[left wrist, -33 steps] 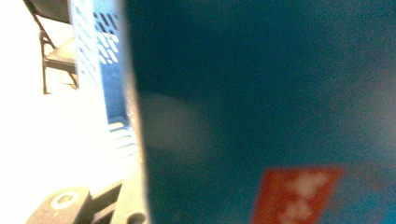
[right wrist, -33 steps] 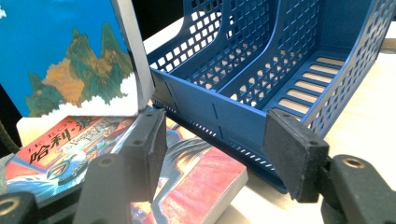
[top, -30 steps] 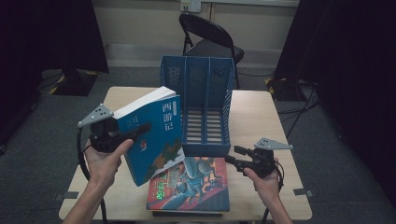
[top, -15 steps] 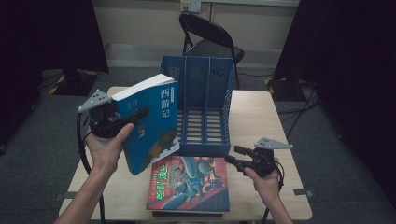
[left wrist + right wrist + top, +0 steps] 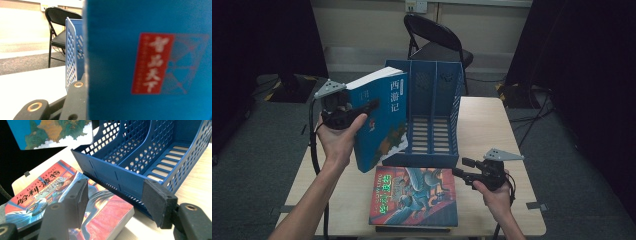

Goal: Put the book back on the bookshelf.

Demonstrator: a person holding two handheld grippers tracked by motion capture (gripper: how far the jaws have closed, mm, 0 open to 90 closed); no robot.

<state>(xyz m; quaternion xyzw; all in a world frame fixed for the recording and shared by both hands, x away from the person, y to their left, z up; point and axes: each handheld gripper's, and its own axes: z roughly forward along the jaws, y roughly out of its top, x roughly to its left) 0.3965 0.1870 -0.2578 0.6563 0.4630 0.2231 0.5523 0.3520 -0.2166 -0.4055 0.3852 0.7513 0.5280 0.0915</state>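
My left gripper (image 5: 362, 111) is clamped on the blue book (image 5: 379, 120), jaws pinching it across its thickness near the top edge. The book is off the table, raised and tilted, spine side toward the rack, lower corner hanging just above the table (image 5: 497, 120) on the left. In the left gripper view the cover (image 5: 150, 62) sits right against the lens, red label with white characters, one black jaw along its left edge.

My right gripper (image 5: 460, 172) is released, jaws apart with nothing between the pads (image 5: 160, 202). It sits low at the near right of the table, pointing left at the near right corner of the rack.

The blue file rack (image 5: 432, 115) stands mid-table, two slots, open side facing me. The blue book is just left of it, overlapping its left wall in the high view; contact I cannot tell.

A red-covered book (image 5: 414, 195) lies flat just in front of the rack, between my two hands, on another book whose edge shows below it.

A black folding chair (image 5: 437, 42) stands beyond the far edge.
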